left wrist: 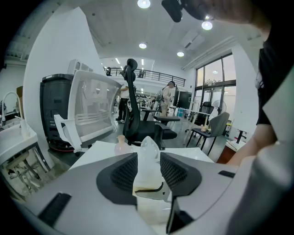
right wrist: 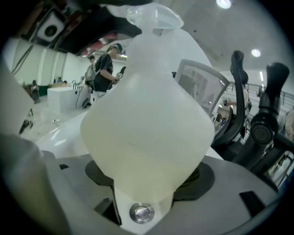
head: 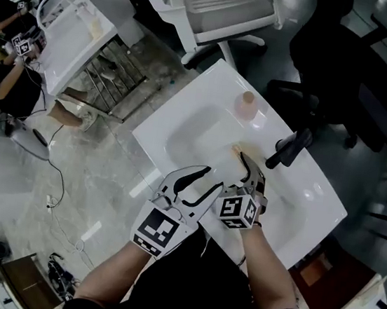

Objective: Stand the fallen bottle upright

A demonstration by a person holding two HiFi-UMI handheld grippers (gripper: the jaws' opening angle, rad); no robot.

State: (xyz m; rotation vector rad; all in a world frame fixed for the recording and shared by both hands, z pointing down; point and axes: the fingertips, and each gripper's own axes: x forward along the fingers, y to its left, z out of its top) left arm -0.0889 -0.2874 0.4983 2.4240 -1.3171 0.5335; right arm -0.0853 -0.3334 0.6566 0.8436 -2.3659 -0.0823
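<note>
Left gripper: nearest, over the near rim of the sink; jaws a little apart, nothing clearly gripped; a pale pointed shape in the gap seems to lie beyond the tips
Right gripper: just right and a little farther, clamped on the bottle across its wide belly
Bottle: in the right gripper's jaws, cap end up, just left of the faucet; whether its base rests on the sink is hidden
Handling: thin translucent plastic, probably light and squashy, smooth enough to slip; hold the belly gently, below the shoulder, never the cap
Faucet: black, a knock risk beside the bottle
Pink bottle: far, upright, well apart
</note>
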